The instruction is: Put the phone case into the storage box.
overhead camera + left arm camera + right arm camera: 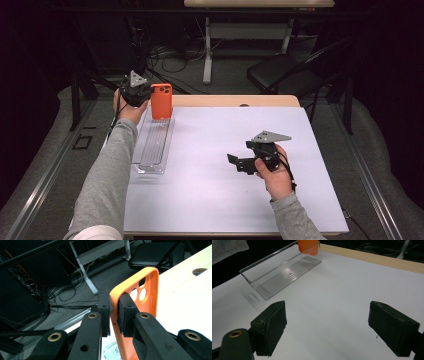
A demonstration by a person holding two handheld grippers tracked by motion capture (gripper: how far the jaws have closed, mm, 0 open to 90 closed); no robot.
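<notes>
orange phone case (140,290) pinched in left gripper (114,312), over clear tray (152,145) far end

Dim room, only the white-topped table (225,190) is lit; its far edge is bare light wood (235,100) with a dark round hole (244,105). Grey carpet floor (230,75) beyond the table. Past its far edge: a second desk (258,3) on a white pedestal leg (207,50), black cables (167,57) tangled on the floor left of that leg. Black folding chair (280,72) off the table's far right corner. Metal floor rail (45,185) runs along the table's left side.
</notes>
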